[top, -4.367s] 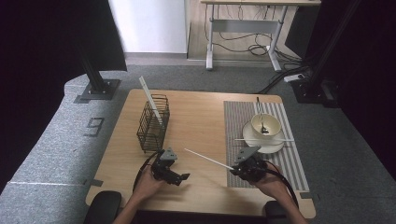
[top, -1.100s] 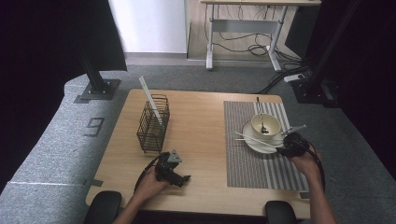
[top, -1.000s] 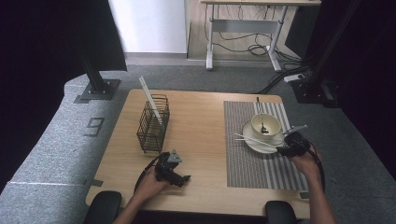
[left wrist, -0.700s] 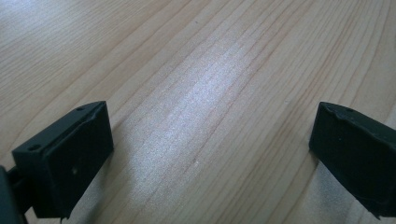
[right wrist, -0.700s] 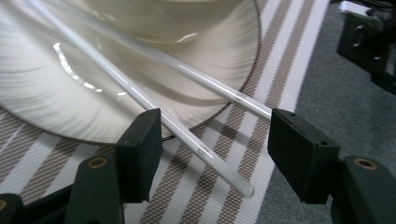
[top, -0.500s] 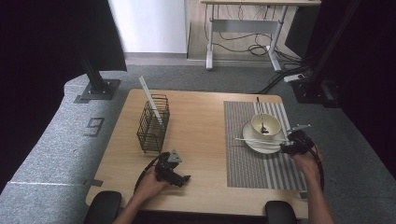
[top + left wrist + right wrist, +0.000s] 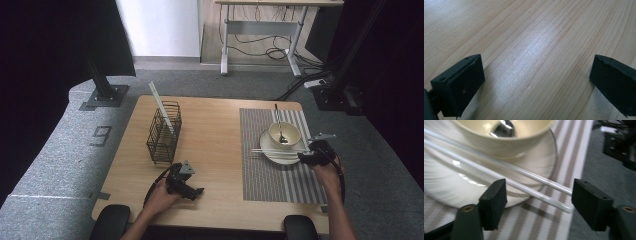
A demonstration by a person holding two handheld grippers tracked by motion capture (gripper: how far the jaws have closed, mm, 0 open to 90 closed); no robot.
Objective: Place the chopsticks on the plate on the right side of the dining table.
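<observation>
The two white chopsticks point(image 7: 506, 176) lie side by side across the plate point(image 7: 446, 190), against the bowl point(image 7: 506, 141), with their ends reaching between the jaws of the right claw point(image 7: 539, 203). Those jaws have just been opening and stand apart, pressing on nothing. A spoon point(image 7: 278, 124) rests in the bowl beyond. Well off to the side, the left claw point(image 7: 536, 82) rests open over bare table point(image 7: 529, 37), near a wire basket point(image 7: 164, 134).
</observation>
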